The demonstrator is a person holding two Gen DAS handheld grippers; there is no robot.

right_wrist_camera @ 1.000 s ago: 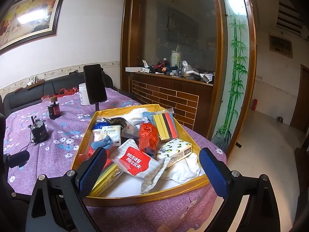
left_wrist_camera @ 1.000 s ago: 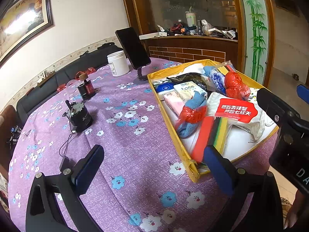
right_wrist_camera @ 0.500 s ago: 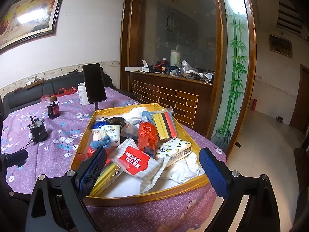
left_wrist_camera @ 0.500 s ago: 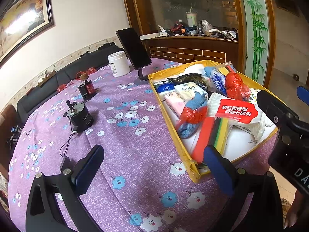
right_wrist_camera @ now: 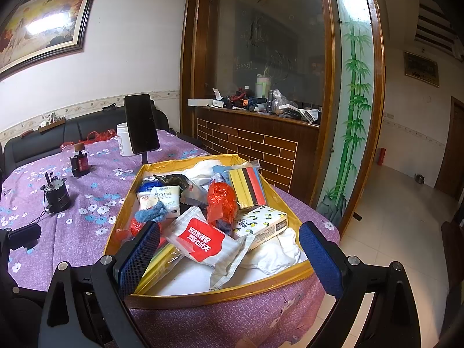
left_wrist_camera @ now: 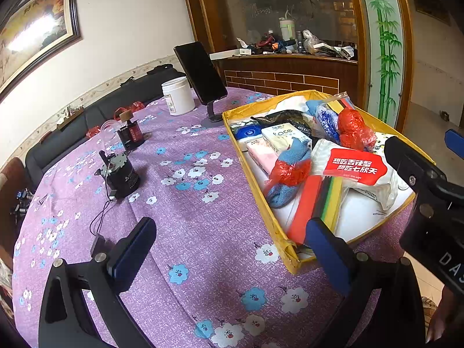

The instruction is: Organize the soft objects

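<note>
Both grippers, the left gripper (left_wrist_camera: 230,256) and the right gripper (right_wrist_camera: 229,250), hang wide open and hold nothing near the yellow tray (right_wrist_camera: 223,293), where the soft things lie all piled up, so I cannot tell if sorting is starting or done.

I see a framed painting (right_wrist_camera: 43,26) on the white wall up left of my tongs, a bamboo-painted glass panel (right_wrist_camera: 352,110) ahead right, and pale floor tiles (right_wrist_camera: 397,211) beyond.
</note>
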